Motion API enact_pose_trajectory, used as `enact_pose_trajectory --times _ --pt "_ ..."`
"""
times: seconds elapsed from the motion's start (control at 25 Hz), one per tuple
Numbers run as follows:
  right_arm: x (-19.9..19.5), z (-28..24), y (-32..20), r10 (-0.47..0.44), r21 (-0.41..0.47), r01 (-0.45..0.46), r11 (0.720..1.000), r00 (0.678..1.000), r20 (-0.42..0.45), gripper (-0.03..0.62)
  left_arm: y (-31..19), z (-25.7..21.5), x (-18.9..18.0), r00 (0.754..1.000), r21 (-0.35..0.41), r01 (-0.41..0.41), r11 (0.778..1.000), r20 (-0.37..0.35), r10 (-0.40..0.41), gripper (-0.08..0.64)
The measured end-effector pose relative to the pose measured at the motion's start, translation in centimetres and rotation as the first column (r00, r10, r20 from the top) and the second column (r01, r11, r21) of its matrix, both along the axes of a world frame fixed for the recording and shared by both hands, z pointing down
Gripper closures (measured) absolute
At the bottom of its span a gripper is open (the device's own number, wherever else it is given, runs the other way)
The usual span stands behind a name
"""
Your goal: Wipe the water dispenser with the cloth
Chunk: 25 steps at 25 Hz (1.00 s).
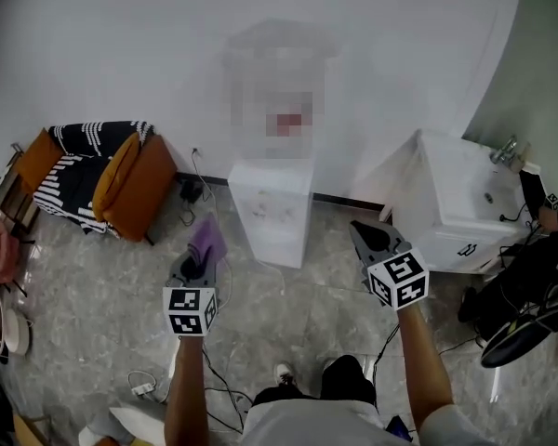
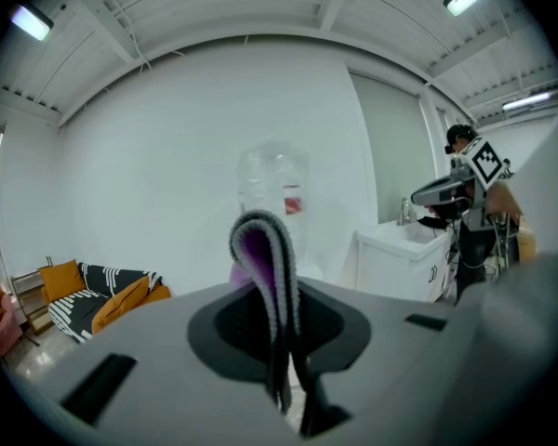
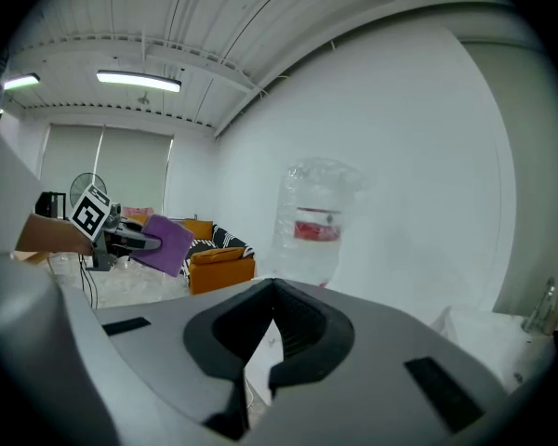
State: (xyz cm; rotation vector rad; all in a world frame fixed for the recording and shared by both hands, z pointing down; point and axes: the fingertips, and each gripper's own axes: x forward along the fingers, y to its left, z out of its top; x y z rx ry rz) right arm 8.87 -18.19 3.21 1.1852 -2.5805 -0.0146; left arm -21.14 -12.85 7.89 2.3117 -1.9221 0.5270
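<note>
The water dispenser is set against the white wall. Its white cabinet is shown plainly, but its upper part is obscured in the head view. A clear bottle with a red label is shown in the gripper views. The purple cloth, folded over, is clamped in the left gripper, near the dispenser but apart from it. The right gripper appears closed on nothing.
</note>
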Motion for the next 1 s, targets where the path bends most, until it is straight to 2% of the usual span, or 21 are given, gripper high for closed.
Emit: enact_pose_trajectory --times 0.2,0.4,0.56,0.76,1.0 --pt "-0.3 1.8 -6.0 -0.02 0.003 0.02 1.0 1.0 0.003 0.578 -4.5 2.9 -0.5 1.0 -0.023 0.019 1.0 -0.005 -0.019 0.515" --pt "0.4 6.7 -12.0 -0.027 -0.01 0.027 1.0 1.0 0.0 0.578 -9.2 8.5 -0.5 0.999 -0.048 0.042 0.998 0.0 -0.042 0.514" --pt "1.6 12.5 -16.4 -0.002 -0.018 0.002 1.0 0.999 -0.034 0.578 -13.5 14.1 -0.8 0.998 -0.049 0.055 0.997 -0.015 -0.056 0.514" --pt "2.2 20.9 -20.5 0.039 -0.039 -0.04 0.998 0.999 -0.011 0.578 -17.3 22.1 -1.7 0.999 -0.049 0.052 0.997 -0.007 -0.053 0.515" --pt "1.3 32.3 -23.8 0.047 -0.07 -0.045 0.997 0.999 0.025 0.578 -20.5 32.9 -3.8 0.996 -0.048 0.08 0.996 -0.026 -0.081 0.514"
